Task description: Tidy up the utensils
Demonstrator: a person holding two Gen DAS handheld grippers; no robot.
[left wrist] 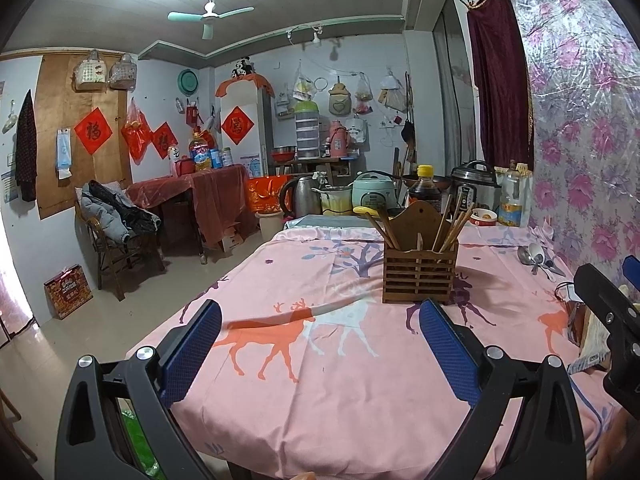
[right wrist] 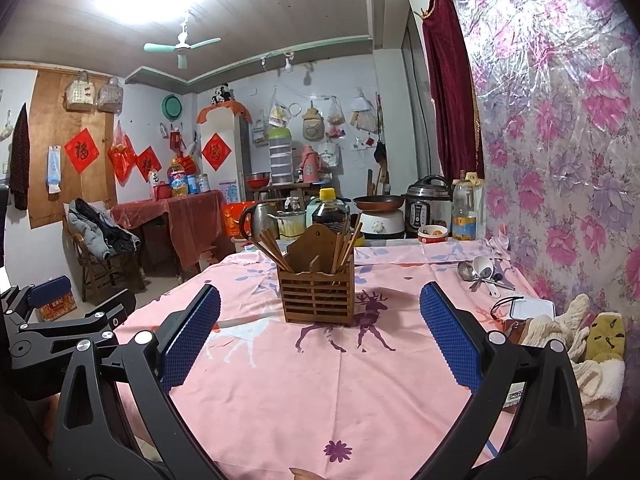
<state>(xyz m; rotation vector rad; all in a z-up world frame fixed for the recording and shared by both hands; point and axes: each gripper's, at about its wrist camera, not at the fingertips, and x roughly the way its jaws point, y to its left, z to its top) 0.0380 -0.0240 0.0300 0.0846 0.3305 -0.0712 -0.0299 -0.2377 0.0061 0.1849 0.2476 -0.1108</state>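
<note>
left wrist view: the left gripper [left wrist: 320, 344] is held above the pink cloth [left wrist: 320, 380] with its jaws spread wide and nothing between them; the holder [left wrist: 420, 276] is seen upright ahead, chopsticks [left wrist: 454, 224] leaning in it, spoons [left wrist: 534, 258] lying well to its right by the wall, and part of the right gripper [left wrist: 608, 312] is caught at the right edge. right wrist view: the right gripper [right wrist: 320, 340] is likewise held wide apart and empty over the cloth [right wrist: 320, 392], the holder [right wrist: 317, 292] centred ahead with chopsticks [right wrist: 346, 248] in it, the spoons [right wrist: 482, 272] heaped to the right, and the left gripper [right wrist: 72, 316] seen at the left edge.
</note>
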